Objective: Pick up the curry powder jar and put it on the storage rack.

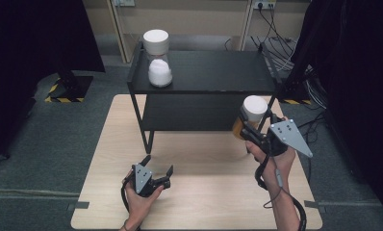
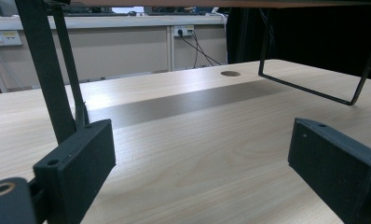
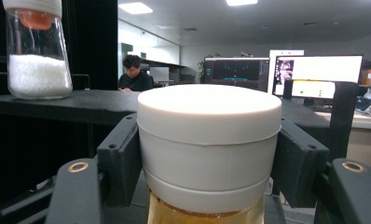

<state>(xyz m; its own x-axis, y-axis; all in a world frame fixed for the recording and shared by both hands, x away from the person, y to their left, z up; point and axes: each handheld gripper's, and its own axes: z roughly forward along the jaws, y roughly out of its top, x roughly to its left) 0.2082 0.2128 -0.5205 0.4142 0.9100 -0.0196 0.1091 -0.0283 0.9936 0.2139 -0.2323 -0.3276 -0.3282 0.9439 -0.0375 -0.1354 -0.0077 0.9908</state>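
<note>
Nearest the person, the left hand-held gripper (image 1: 157, 172) is hovering low over the front of the light wooden table (image 1: 209, 192), its jaws standing spread wide with nothing between them; in the left gripper view the left hand-held gripper (image 2: 200, 154) is looking along bare wood toward the thin legs of the black shelf (image 2: 309, 91) and a small round hole (image 2: 230, 73) in the tabletop. A little farther in and to the right, the right hand-held gripper (image 1: 249, 126) is pinching a jar with a white lid (image 1: 253, 111) and amber contents, holding it in the air at the right front corner of the shelf, at about the height of its top board. In the right gripper view the right hand-held gripper (image 3: 209, 154) is pressing both jaws against the sides of the white lid (image 3: 209, 126), with amber liquid showing just below. Beyond it, the black shelf (image 1: 213, 72) is standing on the table's far half, and a second jar (image 1: 158, 60), holding white grains under a white lid, is resting upright on the left end of its top board. Far behind, monitors (image 3: 314, 72) are glowing and a seated person (image 3: 134, 74) is facing down.
</note>
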